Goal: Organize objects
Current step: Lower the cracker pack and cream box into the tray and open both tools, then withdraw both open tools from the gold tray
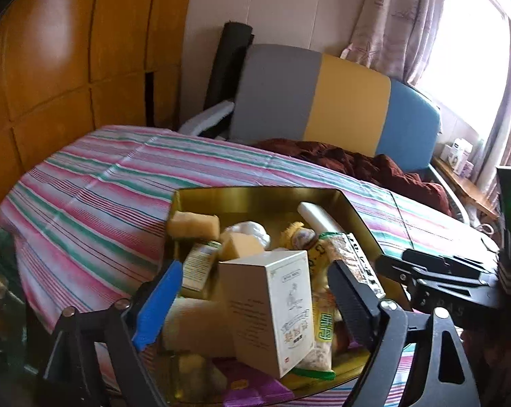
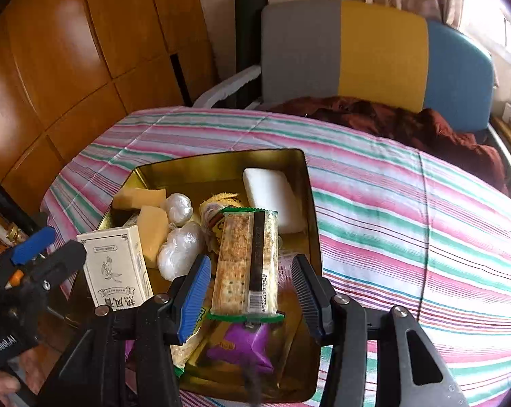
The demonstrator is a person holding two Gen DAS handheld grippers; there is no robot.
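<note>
Gold tin, near edge of the striped table, heaped full. White carton upright between wide-open left gripper, untouched. Right gripper half-open around cracker pack, contact unclear. Risk: carton topples; crackers slide out.

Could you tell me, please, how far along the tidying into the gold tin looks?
Mostly done: the gold tin already holds sponges, a white soap bar, wrapped balls and snack packets. In hand: nothing. The left tongs stand open around the white carton; the right tongs straddle the cracker pack without pressing it. Left: nothing loose shows on the striped cloth.
</note>
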